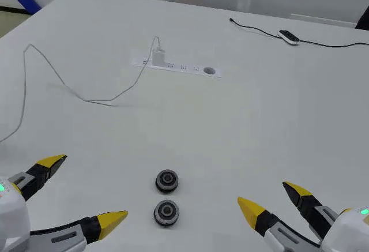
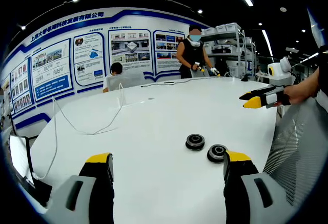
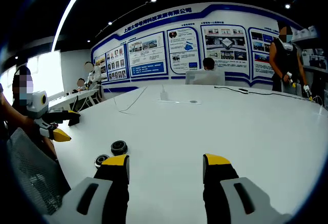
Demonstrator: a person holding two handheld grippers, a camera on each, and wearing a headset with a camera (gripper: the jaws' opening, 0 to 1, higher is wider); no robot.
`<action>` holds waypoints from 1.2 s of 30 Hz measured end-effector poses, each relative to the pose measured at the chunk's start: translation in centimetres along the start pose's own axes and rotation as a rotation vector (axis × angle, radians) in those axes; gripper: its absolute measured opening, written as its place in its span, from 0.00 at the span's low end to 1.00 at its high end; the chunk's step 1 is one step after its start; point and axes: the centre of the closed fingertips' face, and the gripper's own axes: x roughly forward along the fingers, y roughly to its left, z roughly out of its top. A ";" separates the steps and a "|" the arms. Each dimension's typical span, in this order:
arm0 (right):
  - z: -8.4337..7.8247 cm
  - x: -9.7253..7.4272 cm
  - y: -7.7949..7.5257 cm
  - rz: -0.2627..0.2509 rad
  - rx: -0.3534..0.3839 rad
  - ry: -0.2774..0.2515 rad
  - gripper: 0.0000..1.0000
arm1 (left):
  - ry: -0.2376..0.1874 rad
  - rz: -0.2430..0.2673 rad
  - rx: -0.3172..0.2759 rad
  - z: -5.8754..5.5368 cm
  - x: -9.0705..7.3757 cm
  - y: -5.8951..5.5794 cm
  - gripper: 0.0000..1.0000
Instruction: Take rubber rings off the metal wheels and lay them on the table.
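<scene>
- Presently, the left gripper [image 1: 86, 188] hovers low over the table [image 1: 259, 119], jaws spread wide, holding nothing.
- Two metal wheels lie flat between the grippers: the far wheel [image 1: 167, 181] and the near wheel [image 1: 166, 213], just beside each other and not touching.
- Rubber rings [image 1: 158, 181] are seated round both rims, none off yet.
- Judged: the wheels are small, stiff and dense, apt to slide on the smooth top. The rings are soft, stretchy and grippy. Pin a wheel by its sides with one gripper, then pinch the ring's outer edge with the other and peel.
- Right gripper [image 1: 271, 198]: jaws apart, empty.
- Room: white cable [image 1: 75, 90] at left, power strip [image 1: 176, 66] centre back, black cable [image 1: 253, 28] right back, all well apart from the wheels. Bare top lies all round.
- The left gripper view puts the near wheel close to the table's front edge, so lay the rings further in.
</scene>
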 end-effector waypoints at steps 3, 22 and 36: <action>-0.2 0.0 0.1 0.003 0.005 0.009 0.59 | 0.000 -0.021 0.008 0.2 0.4 -0.6 0.89; -0.9 0.2 0.2 0.014 0.032 0.037 0.58 | 0.027 -0.107 0.043 0.1 2.2 -2.0 0.75; -2.0 0.1 0.4 0.019 0.043 0.082 0.58 | 0.046 -0.269 0.090 -0.2 4.2 -5.5 0.66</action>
